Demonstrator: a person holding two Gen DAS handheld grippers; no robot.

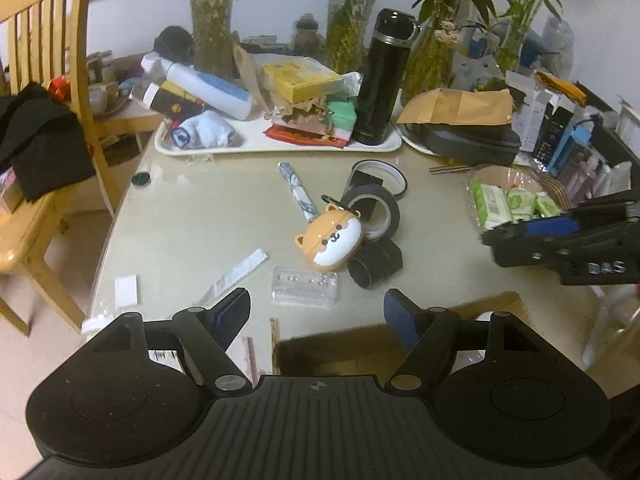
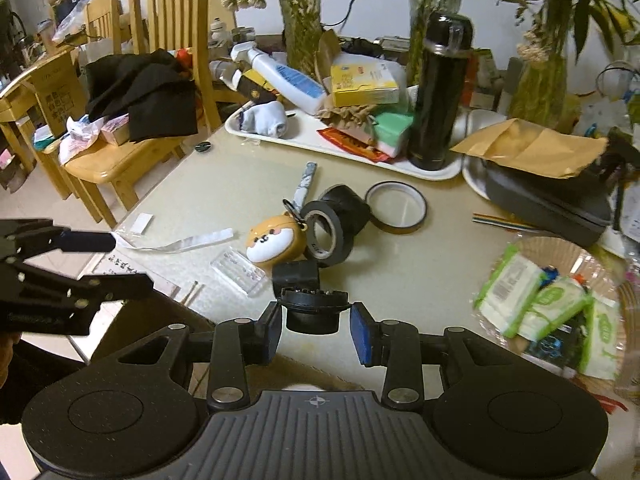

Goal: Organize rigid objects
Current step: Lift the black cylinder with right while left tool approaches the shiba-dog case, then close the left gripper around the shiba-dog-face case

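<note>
The left gripper is hovering, jaws wide and empty, over a cardboard box at the worktop edge; the right gripper, marked "DAS", is carrying a black cap-like part, apparently for boxing, the dog-shaped case waiting.

White tray at the table's far side holds a black thermos, yellow box, white bottle and rolled sock. Wooden chair on the left with black cloth draped over it. Vases of greenery behind; brown envelope right of the tray.
</note>
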